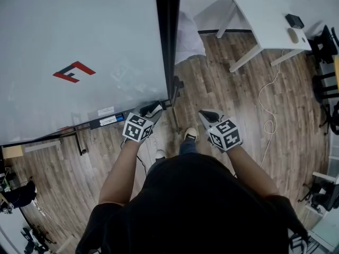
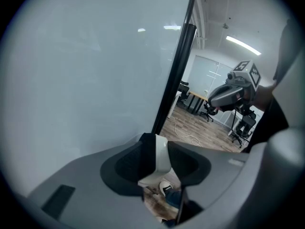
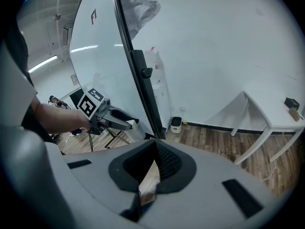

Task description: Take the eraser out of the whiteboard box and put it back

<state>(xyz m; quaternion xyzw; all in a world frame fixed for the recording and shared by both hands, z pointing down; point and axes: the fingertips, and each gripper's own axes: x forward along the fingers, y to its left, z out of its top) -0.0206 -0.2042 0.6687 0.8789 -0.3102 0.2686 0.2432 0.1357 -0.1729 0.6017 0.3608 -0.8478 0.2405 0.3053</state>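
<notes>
A white eraser (image 2: 160, 157) sits between the black pads of my left gripper (image 2: 159, 147), which is shut on it. In the head view the left gripper (image 1: 153, 109) hovers at the whiteboard's (image 1: 79, 46) lower right corner. It is just right of the dark box (image 1: 108, 120) on the board's bottom ledge. My right gripper (image 1: 207, 116) hangs over the wooden floor to the right, apart from the board. Its fingertips meet and nothing is between them in the right gripper view (image 3: 155, 149).
The board's black frame post (image 1: 168, 36) runs down beside the left gripper. A white table (image 1: 270, 25) with small items stands at the back right, a white cable (image 1: 270, 105) trails across the floor, and office chairs (image 1: 324, 46) line the right edge. My shoe (image 1: 190, 135) is below.
</notes>
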